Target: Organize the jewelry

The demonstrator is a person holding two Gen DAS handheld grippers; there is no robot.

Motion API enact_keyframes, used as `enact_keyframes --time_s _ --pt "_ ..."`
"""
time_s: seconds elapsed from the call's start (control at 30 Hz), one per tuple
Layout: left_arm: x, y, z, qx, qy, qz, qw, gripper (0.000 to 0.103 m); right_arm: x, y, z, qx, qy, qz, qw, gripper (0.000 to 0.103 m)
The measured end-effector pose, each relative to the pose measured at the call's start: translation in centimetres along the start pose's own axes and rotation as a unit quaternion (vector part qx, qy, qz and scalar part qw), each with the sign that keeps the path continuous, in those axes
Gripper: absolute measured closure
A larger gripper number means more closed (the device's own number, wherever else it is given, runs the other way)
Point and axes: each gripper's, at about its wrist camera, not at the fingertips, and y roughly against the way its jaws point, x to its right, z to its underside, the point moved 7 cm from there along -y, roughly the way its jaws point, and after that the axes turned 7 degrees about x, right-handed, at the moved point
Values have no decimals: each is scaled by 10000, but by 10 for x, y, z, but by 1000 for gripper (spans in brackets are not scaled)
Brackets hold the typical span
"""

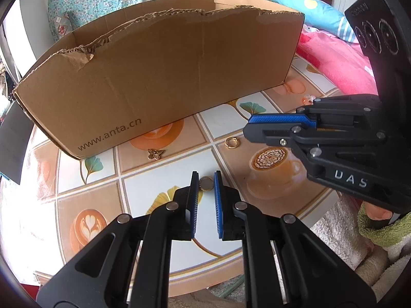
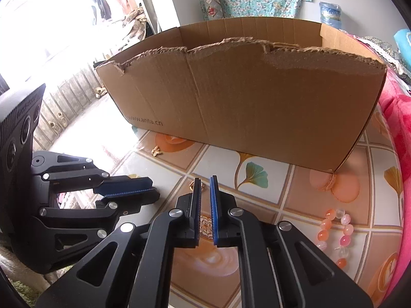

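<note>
Jewelry lies scattered on the glossy patterned counter (image 1: pixel 226 231) before the torn brown cardboard box (image 1: pixel 159 71). A thin gold ring (image 1: pixel 206 183) sits flat between the narrowly parted pads of our left hand-held gripper (image 1: pixel 206 179), seemingly untouched. Light, stiff and slippery, we would pinch it across its rim. Our right hand-held gripper (image 2: pixel 205 182) stands narrow, empty. A beaded orange-pink bracelet (image 2: pixel 335 233) drapes loosely.

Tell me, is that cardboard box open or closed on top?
Open. The cardboard box has no lid; its torn front edge and inner back wall show. Contents cannot be seen.
</note>
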Motion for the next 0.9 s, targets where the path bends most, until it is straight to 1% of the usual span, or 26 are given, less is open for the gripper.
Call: enact_keyframes --time_s 0.03,0.07,0.1,0.2,0.33,0.37,0.43,0.47,0.57,0.73,0.9 --pt "-1 1 0 14 23 8 10000 92 -1 -1 1 -35 39 12 10000 86" --pt "-3 2 0 31 34 -11 10000 92 -3 -3 1 -66 107 45 9999 77" --pt "-5 3 0 50 41 -32 10000 92 -5 -4 2 -86 188 55 9998 74" --pt "-12 7 -1 125 92 -98 9998 92 -11 -8 2 -123 431 102 9989 74" --pt "-22 11 -1 183 139 -199 9995 92 -12 -16 -2 -155 662 240 9974 74" --pt "-25 11 -1 194 156 -208 9995 92 -14 -17 -2 -173 739 245 9968 76" --pt "-28 11 -1 207 189 -225 9994 92 -17 -18 -3 -197 862 326 9955 82" --pt "-30 11 -1 218 210 -224 9993 92 -19 -18 -2 -220 851 294 9957 87" --pt "-33 12 -3 267 235 -224 9991 92 -21 -17 -1 -239 812 356 9958 91" --pt "-35 19 -5 391 244 -213 9987 92 -18 -20 -2 -191 539 267 9980 91" --pt "-35 34 -8 623 230 -206 9976 92 -17 -14 -5 -122 423 239 9987 91"
